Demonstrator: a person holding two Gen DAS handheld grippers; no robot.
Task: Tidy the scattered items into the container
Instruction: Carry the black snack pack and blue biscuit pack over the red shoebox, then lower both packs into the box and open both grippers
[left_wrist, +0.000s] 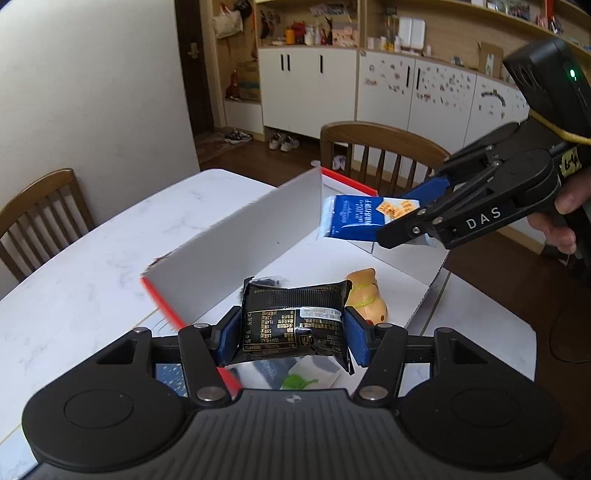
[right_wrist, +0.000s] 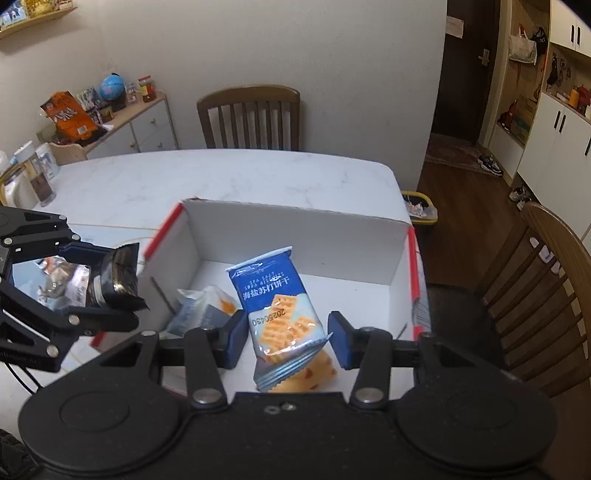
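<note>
My left gripper (left_wrist: 291, 330) is shut on a black snack packet (left_wrist: 295, 317) and holds it over the near edge of the white cardboard box (left_wrist: 243, 236). The left gripper and its packet (right_wrist: 118, 280) also show at the left of the right wrist view. My right gripper (right_wrist: 286, 338) is open above the box (right_wrist: 295, 229). A blue cracker packet (right_wrist: 277, 302) sits loose between its fingers, touching neither pad. In the left wrist view the right gripper (left_wrist: 413, 218) hovers over the box with the blue packet (left_wrist: 354, 218).
Inside the box lie an orange toy figure (left_wrist: 369, 295), another cracker packet (right_wrist: 201, 306) and an orange snack (right_wrist: 310, 373). Wooden chairs (right_wrist: 251, 114) stand around the white marble table (left_wrist: 74, 266). Bottles and cups (right_wrist: 37, 173) stand at the table's far left.
</note>
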